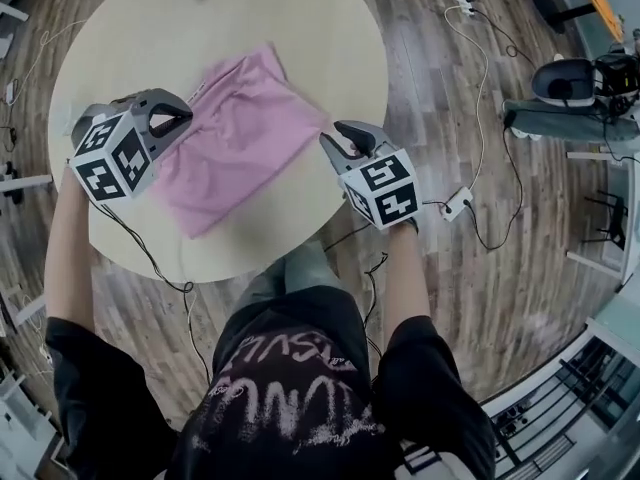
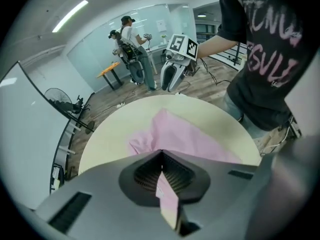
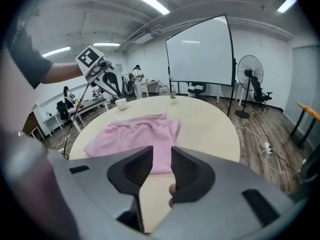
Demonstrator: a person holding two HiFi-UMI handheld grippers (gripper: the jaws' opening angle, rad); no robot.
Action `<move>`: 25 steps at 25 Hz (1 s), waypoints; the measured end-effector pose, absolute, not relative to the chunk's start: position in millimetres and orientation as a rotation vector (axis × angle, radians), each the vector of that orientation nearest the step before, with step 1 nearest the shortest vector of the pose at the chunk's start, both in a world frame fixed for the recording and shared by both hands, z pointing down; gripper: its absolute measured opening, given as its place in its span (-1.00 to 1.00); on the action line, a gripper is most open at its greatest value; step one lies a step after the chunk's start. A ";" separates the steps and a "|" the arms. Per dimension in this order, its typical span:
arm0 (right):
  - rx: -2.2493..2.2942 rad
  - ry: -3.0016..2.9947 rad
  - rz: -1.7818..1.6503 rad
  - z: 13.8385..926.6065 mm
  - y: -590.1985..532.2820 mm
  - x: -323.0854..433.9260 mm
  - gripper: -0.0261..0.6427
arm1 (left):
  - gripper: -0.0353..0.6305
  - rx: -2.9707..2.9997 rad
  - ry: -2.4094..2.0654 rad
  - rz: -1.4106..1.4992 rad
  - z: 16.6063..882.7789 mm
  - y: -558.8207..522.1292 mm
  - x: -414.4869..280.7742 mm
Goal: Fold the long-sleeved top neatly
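Jaws of the left gripper (image 1: 183,118) are pressed together on a strip of pink cloth at the left edge of the long-sleeved top (image 1: 240,133), which lies loosely folded on the round cream table (image 1: 330,28). Just off its right corner, the right gripper (image 1: 338,140) hovers with jaws partly apart, gripping nothing.

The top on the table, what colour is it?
Pink top, plain; clearest in the head view.
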State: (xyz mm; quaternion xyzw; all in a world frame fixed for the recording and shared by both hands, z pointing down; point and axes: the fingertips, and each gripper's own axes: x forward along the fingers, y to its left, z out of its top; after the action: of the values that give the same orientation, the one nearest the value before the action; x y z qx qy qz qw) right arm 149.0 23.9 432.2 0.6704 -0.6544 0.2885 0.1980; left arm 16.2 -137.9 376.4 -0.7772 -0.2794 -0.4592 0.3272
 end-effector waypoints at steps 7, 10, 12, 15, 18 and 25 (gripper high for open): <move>1.785 -1.791 0.894 481.7 -0.7 168.1 -0.47 | -0.71 -1.841 -0.887 -1.250 424.9 -139.8 80.6; 1.736 -1.790 0.946 500.3 -8.4 169.2 -0.43 | -0.35 -1.745 -0.948 -1.280 443.6 -147.4 99.2; 1.712 -1.787 0.978 509.3 -11.8 171.7 -0.42 | -0.31 -1.686 -0.967 -1.281 455.2 -152.6 113.8; 1.690 -1.779 1.005 524.1 -13.9 179.2 -0.40 | -0.20 -1.609 -0.987 -1.263 476.4 -155.9 138.1; 1.667 -1.792 1.040 539.2 -15.1 178.3 -0.40 | -0.14 -1.568 -1.020 -1.260 499.8 -154.0 155.2; 1.593 -1.837 1.109 552.9 -19.5 165.8 -0.41 | 0.01 -1.440 -1.112 -1.294 537.2 -152.8 165.2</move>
State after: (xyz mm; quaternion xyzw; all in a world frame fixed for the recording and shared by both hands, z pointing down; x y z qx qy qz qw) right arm 165.8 -19.5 552.9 0.5799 -0.6686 0.4035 0.2323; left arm 165.2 -152.8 537.2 -0.5795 -0.4476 -0.5207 0.4390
